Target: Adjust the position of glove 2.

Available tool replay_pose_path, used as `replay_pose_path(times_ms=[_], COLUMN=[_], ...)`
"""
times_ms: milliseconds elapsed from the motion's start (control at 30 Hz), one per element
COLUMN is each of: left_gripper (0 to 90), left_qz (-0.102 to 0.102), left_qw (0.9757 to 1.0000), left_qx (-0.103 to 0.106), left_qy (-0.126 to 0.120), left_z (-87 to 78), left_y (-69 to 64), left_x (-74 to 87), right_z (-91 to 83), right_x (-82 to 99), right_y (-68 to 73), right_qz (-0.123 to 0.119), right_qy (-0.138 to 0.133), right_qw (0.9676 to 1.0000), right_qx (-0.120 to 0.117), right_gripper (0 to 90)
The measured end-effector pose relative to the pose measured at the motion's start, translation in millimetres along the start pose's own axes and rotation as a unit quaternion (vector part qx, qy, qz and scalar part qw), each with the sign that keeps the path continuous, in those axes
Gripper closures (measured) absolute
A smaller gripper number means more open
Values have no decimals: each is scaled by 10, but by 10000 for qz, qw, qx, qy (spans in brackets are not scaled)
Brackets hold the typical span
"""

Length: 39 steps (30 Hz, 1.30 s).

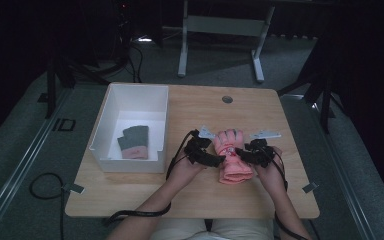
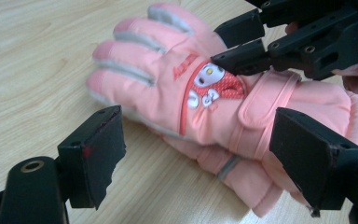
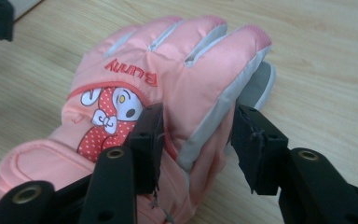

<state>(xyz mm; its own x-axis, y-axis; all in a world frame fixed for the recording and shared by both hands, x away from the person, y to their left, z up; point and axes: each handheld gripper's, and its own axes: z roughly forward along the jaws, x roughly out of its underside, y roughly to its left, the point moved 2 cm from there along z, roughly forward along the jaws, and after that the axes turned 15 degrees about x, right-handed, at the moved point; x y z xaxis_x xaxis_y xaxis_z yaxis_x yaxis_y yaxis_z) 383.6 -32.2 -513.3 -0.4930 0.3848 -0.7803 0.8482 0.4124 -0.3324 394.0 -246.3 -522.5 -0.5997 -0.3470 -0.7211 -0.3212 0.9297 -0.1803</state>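
Note:
Two pink winter gloves lie stacked in the middle of the wooden table. The upper glove point(image 1: 228, 142) point(image 2: 168, 79) point(image 3: 177, 56) bears a cartoon bunny patch and grey finger strips, while the lower glove point(image 2: 242, 184) peeks out beneath it. My left gripper point(image 1: 219, 160) point(image 2: 200, 154) stands open on the left of the pair, its jaws wide on either side of the cuffs without pressing. From the right, my right gripper point(image 1: 240, 152) point(image 3: 200, 140) point(image 2: 235, 46) straddles the upper glove's side edge. One jaw rests by the patch, the other stands just off the grey edge.
A white bin point(image 1: 105, 125) stands at the table's left with a grey and pink pair of gloves point(image 1: 135, 141) inside. A round cable hole point(image 1: 227, 99) sits near the far edge. Bare wood lies around the gloves.

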Motion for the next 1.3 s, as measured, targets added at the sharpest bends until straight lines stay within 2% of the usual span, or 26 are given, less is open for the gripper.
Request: replay_pose_path(times_ms=[33,200,233,300,367,433,467,500,533,600,633,700,767,800,833,867,933,1033,1100,1200,1300], left_gripper=[175,176,176,195,199,201,222,254,275,340,391,414,510,597,651,702,741,758,765,767,768], left_qz=[-54,-359,-508,-691,-897,-1024,-1071,-1235,-1294,-1343,-1404,-1501,-1444,-1402,-1299,-1265,-1189,-1033,-942,-798,-656], left_qw=[10000,9992,9982,9969,9944,9930,9927,9906,9892,9871,9851,9815,9811,9817,9841,9848,9860,9875,9885,9902,9918], left_qx=[47,164,284,361,560,563,489,479,608,832,968,1173,1271,1268,1176,1152,1124,1123,1136,1121,1087], left_qy=[-18,115,136,122,80,173,254,354,326,243,211,172,218,217,282,301,325,388,315,241,171], left_z=[19,152,185,257,300,349,377,454,479,527,549,585,583,571,556,550,515,466,415,312,195], left_y=[7,107,146,214,281,348,377,437,461,500,522,548,545,535,502,491,450,401,363,309,242], left_x=[-5,-3,4,27,45,69,85,120,131,130,126,118,85,71,45,37,0,-50,-95,-195,-299], right_z=[14,157,181,209,238,259,276,282,297,297,295,298,300,299,292,267,231,185,125,-12,-133], right_x=[12,58,58,55,65,78,90,95,101,97,102,107,112,112,110,105,96,87,64,-19,-108], right_y=[-26,-105,-111,-117,-121,-138,-149,-149,-131,-111,-106,-112,-124,-125,-123,-103,-98,-101,-99,-85,-101], right_qz=[18,160,168,178,152,245,295,332,367,291,284,296,373,408,426,377,407,439,467,416,467], right_qy=[26,300,334,377,408,441,458,474,507,468,423,410,430,422,413,378,309,242,186,-31,-232], right_qw=[10000,9988,9985,9978,9972,9962,9950,9944,9931,9935,9933,9930,9919,9915,9916,9928,9933,9932,9935,9952,9946], right_qx=[-9,-364,-404,-517,-606,-717,-839,-888,-991,-996,-1039,-1068,-1140,-1164,-1150,-1072,-1041,-1053,-1025,-884,-898], right_gripper=[518,435,431,431,436,441,444,446,482,522,567,583,615,632,642,651,664,671,675,677,678])
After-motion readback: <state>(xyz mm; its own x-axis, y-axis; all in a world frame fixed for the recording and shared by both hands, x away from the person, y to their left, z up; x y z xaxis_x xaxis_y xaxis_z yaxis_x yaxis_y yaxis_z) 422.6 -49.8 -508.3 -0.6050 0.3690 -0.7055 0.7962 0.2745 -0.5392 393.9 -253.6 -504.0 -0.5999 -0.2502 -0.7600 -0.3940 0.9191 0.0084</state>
